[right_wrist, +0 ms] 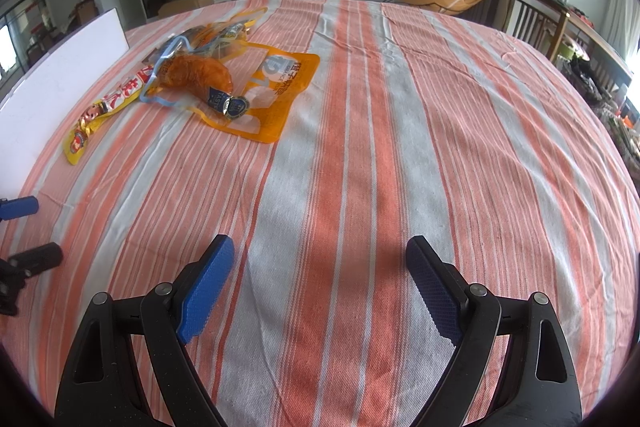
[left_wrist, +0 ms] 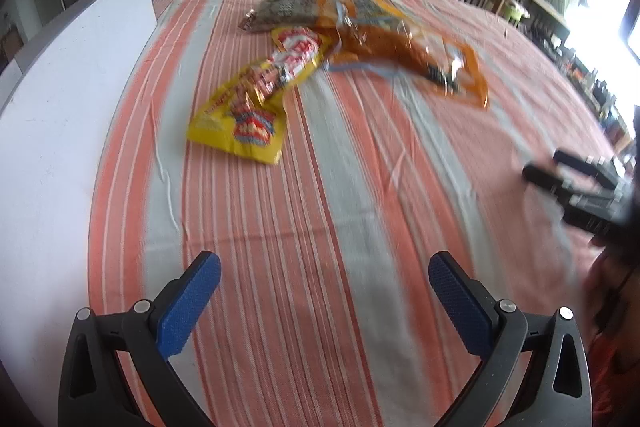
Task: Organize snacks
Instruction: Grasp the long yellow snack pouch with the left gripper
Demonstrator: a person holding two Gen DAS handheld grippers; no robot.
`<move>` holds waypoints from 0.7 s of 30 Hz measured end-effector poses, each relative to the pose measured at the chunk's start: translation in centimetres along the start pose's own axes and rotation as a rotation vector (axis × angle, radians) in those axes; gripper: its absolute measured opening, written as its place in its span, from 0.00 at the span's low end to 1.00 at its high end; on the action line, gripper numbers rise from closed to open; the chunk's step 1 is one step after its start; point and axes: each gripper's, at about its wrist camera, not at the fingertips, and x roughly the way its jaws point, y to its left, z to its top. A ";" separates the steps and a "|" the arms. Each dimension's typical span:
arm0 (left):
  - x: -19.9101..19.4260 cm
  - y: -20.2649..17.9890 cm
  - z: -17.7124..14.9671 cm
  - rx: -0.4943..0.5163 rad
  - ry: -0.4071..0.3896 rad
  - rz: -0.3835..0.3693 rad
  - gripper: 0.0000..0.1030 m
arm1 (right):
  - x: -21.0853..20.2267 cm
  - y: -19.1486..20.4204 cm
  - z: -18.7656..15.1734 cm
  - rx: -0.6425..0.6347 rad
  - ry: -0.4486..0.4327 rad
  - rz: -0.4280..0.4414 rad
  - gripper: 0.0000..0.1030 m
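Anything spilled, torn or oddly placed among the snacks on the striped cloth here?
Nothing looks spilled or torn. The snacks just lie in a loose overlapping heap: the yellow packet is buckled and lies askew, its far end against the orange bread bag; a dark speckled packet lies behind them. Both grippers hang open, holding nothing.

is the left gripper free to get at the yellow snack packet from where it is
Probably yes. The left gripper is open and empty, and only bare striped cloth lies between it and the yellow packet, the nearest snack in its view.
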 end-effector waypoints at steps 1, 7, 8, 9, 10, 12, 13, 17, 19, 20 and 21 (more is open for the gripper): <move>-0.5 0.3 0.9 -0.005 -0.010 0.005 1.00 | 0.0 0.0 0.0 0.000 0.000 0.000 0.88; 1.0 0.3 8.2 0.084 0.004 0.140 1.00 | 0.0 0.0 0.0 0.000 0.000 0.001 0.88; 2.0 0.4 9.2 0.103 0.023 0.159 1.00 | 0.0 0.0 0.0 0.000 0.000 0.001 0.88; 3.0 0.5 9.8 0.118 0.040 0.170 1.00 | 0.0 0.0 0.0 0.000 0.000 0.001 0.88; 4.1 0.6 10.4 0.130 0.061 0.179 0.99 | 0.1 0.0 0.0 0.000 0.000 0.001 0.88; 6.2 1.1 11.1 0.138 0.107 0.195 0.95 | 0.0 0.0 0.0 0.000 0.000 0.001 0.88; 7.0 1.4 11.3 0.133 0.121 0.187 0.88 | 0.0 0.0 0.0 0.000 0.000 0.001 0.88; 6.5 2.1 10.8 0.067 0.089 0.085 0.48 | 0.0 0.0 0.0 0.000 -0.001 0.001 0.88; 5.6 1.9 9.6 0.037 0.090 0.079 0.48 | 0.0 0.0 0.0 0.000 -0.001 0.002 0.88; 4.9 1.8 8.5 0.010 0.082 0.073 0.48 | 0.0 0.0 0.0 0.001 -0.001 0.003 0.88; 4.3 1.6 7.4 -0.014 0.079 0.066 0.48 | 0.0 0.0 0.0 0.000 -0.001 0.003 0.88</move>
